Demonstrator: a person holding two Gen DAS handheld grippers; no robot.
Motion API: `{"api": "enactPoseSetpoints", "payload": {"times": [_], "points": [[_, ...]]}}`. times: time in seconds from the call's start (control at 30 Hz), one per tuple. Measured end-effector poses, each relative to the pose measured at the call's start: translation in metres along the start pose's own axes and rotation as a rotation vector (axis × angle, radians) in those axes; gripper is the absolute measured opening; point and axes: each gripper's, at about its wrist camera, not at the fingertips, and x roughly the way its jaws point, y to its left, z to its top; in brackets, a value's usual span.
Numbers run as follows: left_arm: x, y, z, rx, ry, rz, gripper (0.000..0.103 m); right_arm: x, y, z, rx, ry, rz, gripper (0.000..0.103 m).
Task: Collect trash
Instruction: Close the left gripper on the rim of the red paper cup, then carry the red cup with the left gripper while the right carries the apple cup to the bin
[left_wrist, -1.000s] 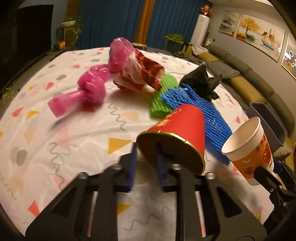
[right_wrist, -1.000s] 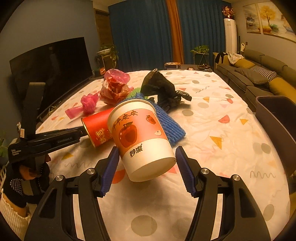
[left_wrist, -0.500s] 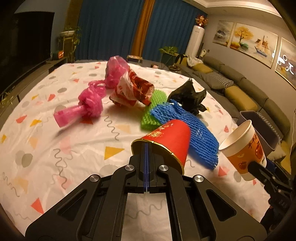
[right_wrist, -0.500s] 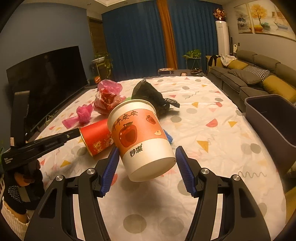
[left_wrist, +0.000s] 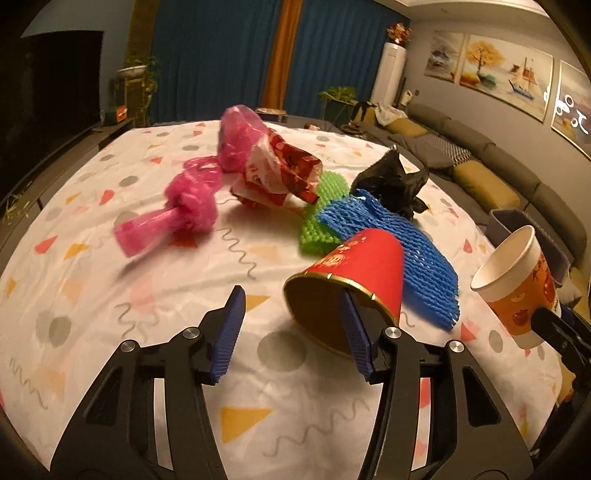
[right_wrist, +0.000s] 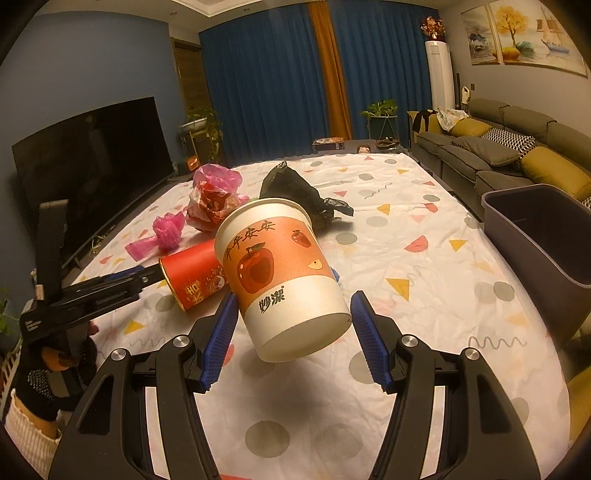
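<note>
A red paper cup (left_wrist: 362, 266) lies on its side on the patterned tablecloth (left_wrist: 110, 332), mouth towards me. My left gripper (left_wrist: 290, 332) is opening. Its right finger reaches into the cup's mouth, the left finger stands well clear, and neither pad presses the rim. My right gripper (right_wrist: 291, 336) is shut on a white and orange paper cup (right_wrist: 277, 269), holding it tilted above the table. That cup (left_wrist: 517, 280) also shows at the right of the left wrist view. From the right wrist view the left gripper (right_wrist: 110, 291) points at the red cup (right_wrist: 192, 273).
Beyond the red cup lie a blue foam net (left_wrist: 399, 251), a green foam net (left_wrist: 321, 221), a black plastic bag (left_wrist: 391, 184), a red and white wrapper (left_wrist: 280, 173) and a pink plastic bag (left_wrist: 184, 210). A grey bin (right_wrist: 535, 229) stands off the table's right edge.
The left jaws shut together at the red cup's rim, then spread wide, leaving one finger inside the cup's mouth. The right gripper kept hold of its cup without moving.
</note>
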Motion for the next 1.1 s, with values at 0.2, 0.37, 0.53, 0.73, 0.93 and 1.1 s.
{"api": "enactPoseSetpoints", "payload": {"times": [0.2, 0.37, 0.53, 0.73, 0.93, 1.1], "points": [[0.019, -0.004, 0.009, 0.010, 0.042, -0.067, 0.028, 0.001, 0.000, 0.000, 0.003, 0.003, -0.005, 0.062], [0.019, -0.010, 0.008, 0.029, 0.043, -0.093, 0.005, 0.000, -0.002, 0.001, 0.008, 0.000, -0.012, 0.062], [0.011, -0.011, 0.005, 0.001, 0.025, -0.106, 0.003, -0.002, -0.003, 0.001, 0.013, -0.007, -0.014, 0.062], [-0.017, -0.013, 0.002, -0.024, -0.029, -0.131, 0.002, -0.008, -0.005, 0.000, 0.016, -0.021, -0.017, 0.062], [-0.044, -0.017, 0.007, -0.029, -0.085, -0.140, 0.002, -0.017, -0.009, 0.002, 0.032, -0.045, -0.020, 0.062], [-0.058, -0.028, 0.013, -0.023, -0.127, -0.127, 0.002, -0.026, -0.017, 0.003, 0.048, -0.069, -0.023, 0.062]]}}
